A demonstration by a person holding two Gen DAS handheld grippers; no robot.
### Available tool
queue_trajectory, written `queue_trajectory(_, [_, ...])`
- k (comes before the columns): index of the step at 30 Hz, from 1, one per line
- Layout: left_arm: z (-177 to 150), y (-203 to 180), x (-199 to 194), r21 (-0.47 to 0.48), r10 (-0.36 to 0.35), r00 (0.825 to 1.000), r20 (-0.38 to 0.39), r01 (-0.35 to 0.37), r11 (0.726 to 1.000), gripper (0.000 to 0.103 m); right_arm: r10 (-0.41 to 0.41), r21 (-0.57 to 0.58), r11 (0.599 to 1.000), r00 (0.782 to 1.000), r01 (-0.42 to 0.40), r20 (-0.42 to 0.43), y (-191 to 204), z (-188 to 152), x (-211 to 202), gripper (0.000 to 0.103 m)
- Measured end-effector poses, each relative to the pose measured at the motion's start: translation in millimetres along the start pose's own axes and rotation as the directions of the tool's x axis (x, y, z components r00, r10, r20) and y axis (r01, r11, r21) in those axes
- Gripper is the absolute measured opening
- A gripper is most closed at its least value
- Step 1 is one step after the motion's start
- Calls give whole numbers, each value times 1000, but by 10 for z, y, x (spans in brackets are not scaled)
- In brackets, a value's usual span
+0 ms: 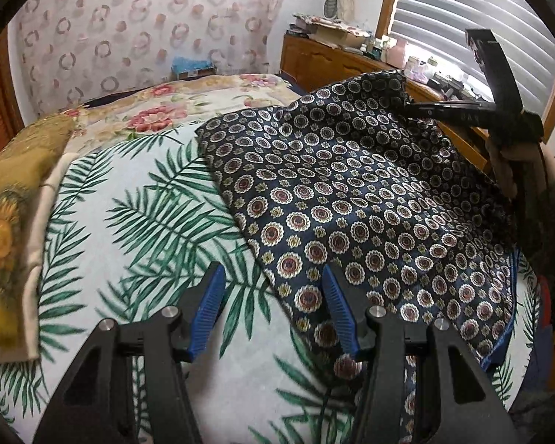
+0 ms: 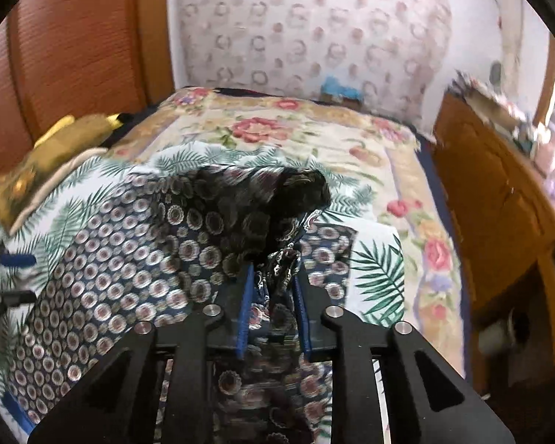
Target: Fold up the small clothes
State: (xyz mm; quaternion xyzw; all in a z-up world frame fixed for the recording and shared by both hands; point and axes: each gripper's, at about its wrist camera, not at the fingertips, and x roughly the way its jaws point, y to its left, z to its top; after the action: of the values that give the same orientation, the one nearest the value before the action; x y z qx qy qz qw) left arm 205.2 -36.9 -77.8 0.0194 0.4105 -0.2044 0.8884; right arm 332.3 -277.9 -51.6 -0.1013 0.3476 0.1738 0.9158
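Note:
A dark navy garment with a medallion print [image 1: 370,199] lies on the palm-leaf sheet [image 1: 137,199]. My left gripper [image 1: 273,296] is open and empty just above the sheet, with the garment's near left edge by its right finger. My right gripper [image 2: 272,281] is shut on a bunched corner of the garment [image 2: 137,259] and lifts it off the bed. In the left wrist view the right gripper [image 1: 421,107] shows at the upper right, holding the raised far corner. The left gripper's blue fingertips [image 2: 16,261] show at the left edge of the right wrist view.
A yellow sunflower cushion [image 1: 7,222] lies at the bed's left side. A floral quilt [image 2: 277,129] covers the far half of the bed. A wooden dresser [image 2: 499,199] with clutter on top stands to the right, under a window with blinds [image 1: 473,29].

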Motion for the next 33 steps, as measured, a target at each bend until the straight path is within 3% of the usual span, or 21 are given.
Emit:
queue_trajectory(6, [11, -34, 134, 8, 3, 999, -33, -3, 1000, 54, 40, 11, 999, 999, -40, -29, -85, -7, 85, 36])
queue_trajectory(8, [11, -51, 149, 22, 12, 999, -32, -12, 1000, 54, 35, -2, 999, 998, -35, -45, -80, -20, 152, 36])
queue_trajectory(13, [7, -65, 158, 39, 25, 999, -28, -24, 999, 55, 45, 2, 999, 997, -45, -60, -117, -46, 249, 37])
queue_trajectory(20, [-1, -95, 159, 60, 39, 999, -34, -37, 998, 58, -5, 22, 1000, 1000, 4, 25, -212, 12, 13, 37])
queue_trajectory(24, [-11, -98, 163, 63, 37, 999, -36, -35, 997, 60, 26, 28, 999, 998, -28, 51, -195, 3, -98, 37])
queue_trajectory(31, [-5, -114, 170, 73, 37, 999, -40, -34, 997, 64, 37, -21, 999, 999, -38, -19, -67, -22, 137, 37])
queue_trajectory(33, [-4, -122, 177, 81, 32, 999, -44, -28, 996, 68, 42, -26, 999, 999, -43, -35, -69, -30, 203, 30])
